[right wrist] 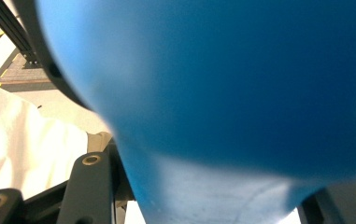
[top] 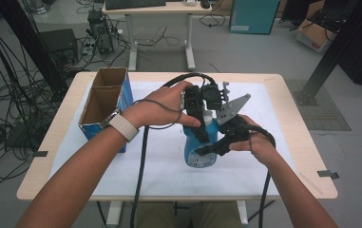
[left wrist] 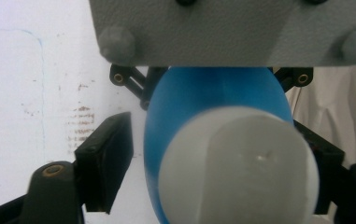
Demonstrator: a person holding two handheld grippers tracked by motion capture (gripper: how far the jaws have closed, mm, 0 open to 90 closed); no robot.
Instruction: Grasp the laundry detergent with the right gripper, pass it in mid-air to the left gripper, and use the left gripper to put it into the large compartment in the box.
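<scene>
A blue bottle (top: 202, 153) with a white cap (top: 208, 117) stands upright on the white mat in the middle of the table. From above, my left gripper (top: 203, 121) reaches down over the cap. In the left gripper view the cap (left wrist: 241, 172) and the blue shoulder (left wrist: 213, 93) sit between the jaws of the left gripper (left wrist: 222, 161); the left pad (left wrist: 108, 158) stands a little off the bottle. My right gripper (top: 203, 146) comes in from the right and is shut on the bottle's body (right wrist: 222, 84), which sits between the jaws of the right gripper (right wrist: 213, 198).
An open cardboard box (top: 105, 102) with blue sides stands at the table's left, an arm's width from the bottle. The white mat (top: 136, 166) covers most of the tabletop. A desk (top: 159, 9) and floor cables lie beyond the far edge.
</scene>
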